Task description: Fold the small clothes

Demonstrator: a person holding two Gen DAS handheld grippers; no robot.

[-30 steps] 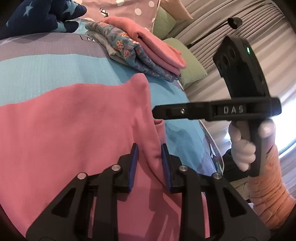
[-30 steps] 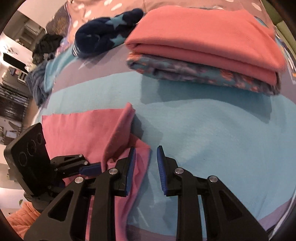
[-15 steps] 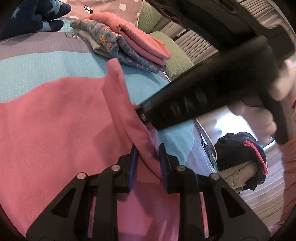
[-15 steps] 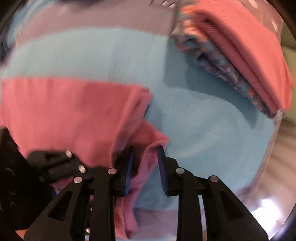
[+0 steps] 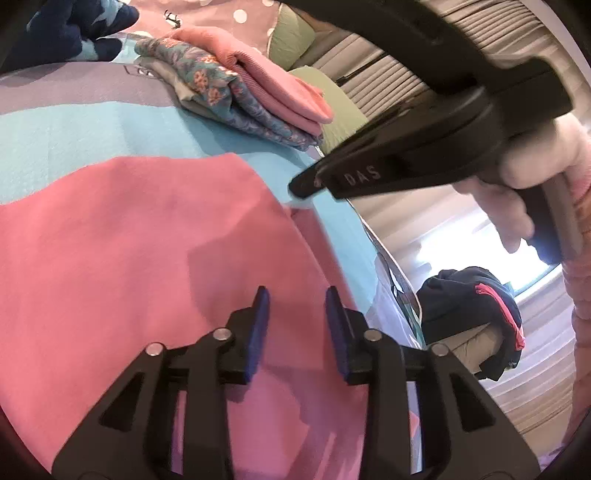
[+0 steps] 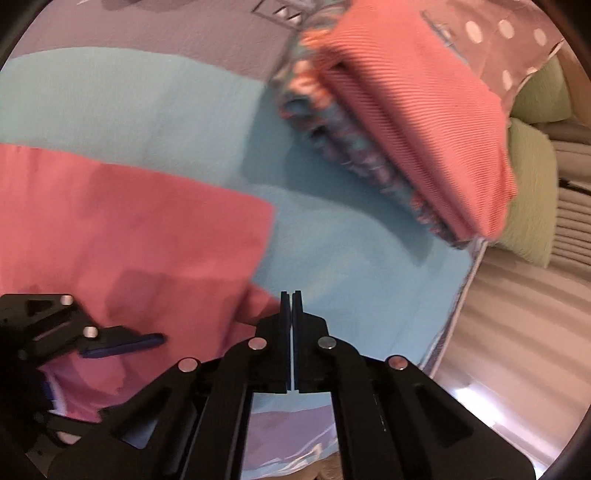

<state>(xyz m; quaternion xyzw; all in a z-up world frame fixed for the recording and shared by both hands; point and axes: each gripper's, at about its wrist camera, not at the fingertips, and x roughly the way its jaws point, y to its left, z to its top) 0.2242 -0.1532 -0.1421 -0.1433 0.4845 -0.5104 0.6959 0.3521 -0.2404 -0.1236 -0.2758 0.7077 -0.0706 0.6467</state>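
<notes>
A pink garment lies flat on the striped bed cover, its right side folded over; it also shows in the right wrist view. My left gripper is open just above the garment's right part, holding nothing. My right gripper is shut with its fingers together, nothing visible between them, above the blue stripe beside the garment's right edge. In the left wrist view the right gripper hovers over the garment's far right corner.
A stack of folded clothes, pink on floral, sits at the far right of the bed. A dark blue star-patterned garment lies at the far left. Green pillows and the bed's edge are to the right. Dark clothes are heaped beyond the bed.
Both grippers let go of the pink fold, which now lies flat. The left gripper opened wider. The right gripper shut empty and lifted off to the right.
</notes>
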